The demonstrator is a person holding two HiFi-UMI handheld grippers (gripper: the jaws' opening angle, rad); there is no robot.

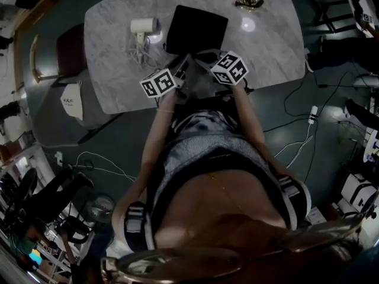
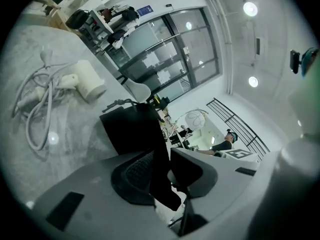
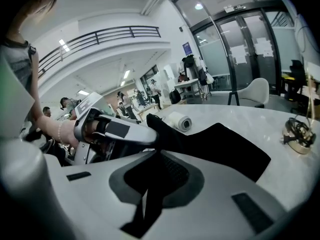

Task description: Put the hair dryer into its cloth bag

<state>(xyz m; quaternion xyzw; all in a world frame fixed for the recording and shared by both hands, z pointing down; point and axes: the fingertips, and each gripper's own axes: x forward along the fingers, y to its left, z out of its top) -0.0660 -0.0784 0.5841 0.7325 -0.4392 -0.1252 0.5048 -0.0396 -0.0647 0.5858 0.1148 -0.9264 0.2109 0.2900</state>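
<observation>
Right gripper (image 3: pixel 157 156) pinches black cloth bag (image 1: pixel 196 29) edge, likely to hold mouth open. Left gripper (image 2: pixel 161 159) narrow, loose around other edge. Hair dryer (image 1: pixel 144 26) lies on table (image 1: pixel 112 70) beside bag, not in yet.

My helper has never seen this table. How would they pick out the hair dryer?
On the pale marble table, look just left of the flat black cloth bag. The hair dryer is the stubby white barrel lying there. Only it trails a looped white cord.
</observation>
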